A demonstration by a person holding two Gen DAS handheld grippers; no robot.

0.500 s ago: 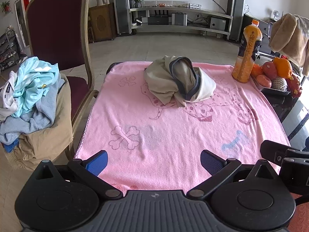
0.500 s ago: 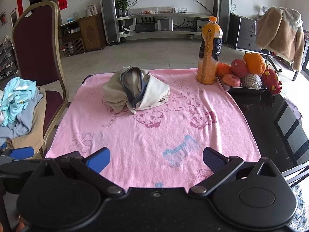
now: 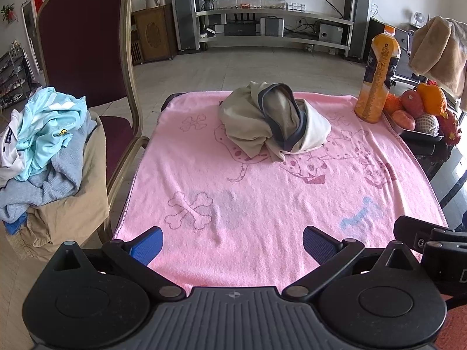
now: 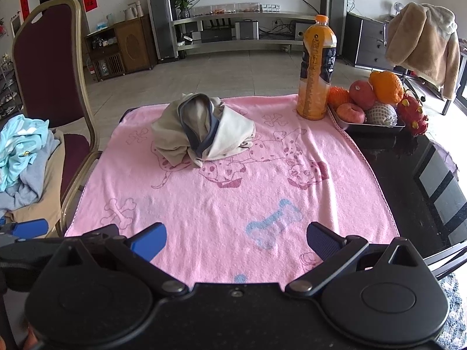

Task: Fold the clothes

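A crumpled beige and cream garment with a dark blue-grey trim [image 3: 273,122] [image 4: 204,129] lies bunched at the far side of a pink towel [image 3: 262,198] [image 4: 227,192] spread over the table. My left gripper [image 3: 232,243] hovers over the towel's near edge, open and empty, blue pads wide apart. My right gripper [image 4: 236,239] is beside it, also open with nothing between its fingers. Both are well short of the garment. A pile of light blue and white clothes [image 3: 43,140] [image 4: 23,157] rests on a chair at the left.
A maroon chair [image 3: 84,40] stands left of the table. An orange juice bottle [image 3: 376,75] [image 4: 316,70] and a tray of fruit [image 3: 420,122] [image 4: 376,113] sit at the far right. A tan fleece jacket [image 4: 423,43] hangs behind. The black table edge [image 4: 414,189] lies right.
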